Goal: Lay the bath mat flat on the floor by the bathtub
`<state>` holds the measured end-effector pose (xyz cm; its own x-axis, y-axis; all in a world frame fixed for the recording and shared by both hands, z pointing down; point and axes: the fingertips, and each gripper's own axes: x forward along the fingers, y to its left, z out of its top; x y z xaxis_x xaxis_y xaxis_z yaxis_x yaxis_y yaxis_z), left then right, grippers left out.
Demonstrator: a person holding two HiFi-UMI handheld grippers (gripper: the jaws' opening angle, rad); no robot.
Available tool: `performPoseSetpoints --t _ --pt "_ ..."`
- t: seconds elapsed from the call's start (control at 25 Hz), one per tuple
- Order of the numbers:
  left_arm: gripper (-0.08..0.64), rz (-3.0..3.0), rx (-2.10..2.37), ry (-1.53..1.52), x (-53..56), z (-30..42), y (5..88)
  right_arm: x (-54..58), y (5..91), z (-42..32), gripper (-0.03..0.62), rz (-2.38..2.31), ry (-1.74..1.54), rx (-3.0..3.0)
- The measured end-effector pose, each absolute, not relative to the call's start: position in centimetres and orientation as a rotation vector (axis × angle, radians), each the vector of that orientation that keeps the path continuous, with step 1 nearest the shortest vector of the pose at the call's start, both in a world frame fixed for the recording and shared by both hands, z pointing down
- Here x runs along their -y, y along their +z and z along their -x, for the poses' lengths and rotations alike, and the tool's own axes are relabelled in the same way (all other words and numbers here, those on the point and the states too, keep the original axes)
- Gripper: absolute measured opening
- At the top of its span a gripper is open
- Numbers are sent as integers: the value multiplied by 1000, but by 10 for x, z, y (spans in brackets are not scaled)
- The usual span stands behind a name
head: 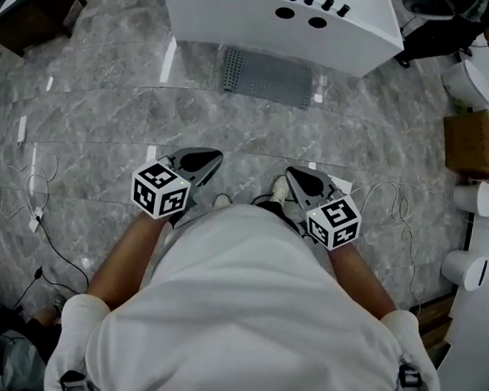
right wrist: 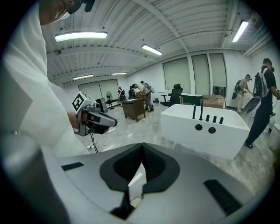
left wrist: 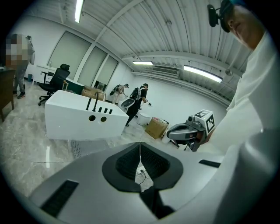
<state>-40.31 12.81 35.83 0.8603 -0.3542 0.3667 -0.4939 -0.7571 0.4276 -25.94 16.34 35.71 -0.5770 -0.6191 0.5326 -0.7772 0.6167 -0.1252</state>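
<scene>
The grey bath mat point(head: 268, 76) lies flat on the marble floor, right against the front of the white bathtub point(head: 281, 19). I hold both grippers close to my body, well short of the mat. My left gripper point(head: 207, 156) is shut with nothing in it, and so is my right gripper point(head: 295, 175). In the left gripper view the shut jaws point(left wrist: 140, 145) point toward the bathtub point(left wrist: 83, 120) and the bath mat point(left wrist: 85, 148), with the right gripper point(left wrist: 190, 131) beside them. In the right gripper view the jaws point(right wrist: 141, 147) are also pressed together, facing the bathtub point(right wrist: 205, 131).
A cardboard box point(head: 477, 143) and white round bins point(head: 482, 200) stand along the right side. Cables point(head: 31, 206) trail over the floor at the left, and a dark desk point(head: 27, 5) stands at the top left. Several people stand in the background beyond the tub.
</scene>
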Motion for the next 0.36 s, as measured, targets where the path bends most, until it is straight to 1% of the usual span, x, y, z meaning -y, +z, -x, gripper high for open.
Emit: performPoseSetpoints --t 0.36 --pt "20 -2511 608 361 -114 407 364 -151 360 265 8 -1088 473 2388"
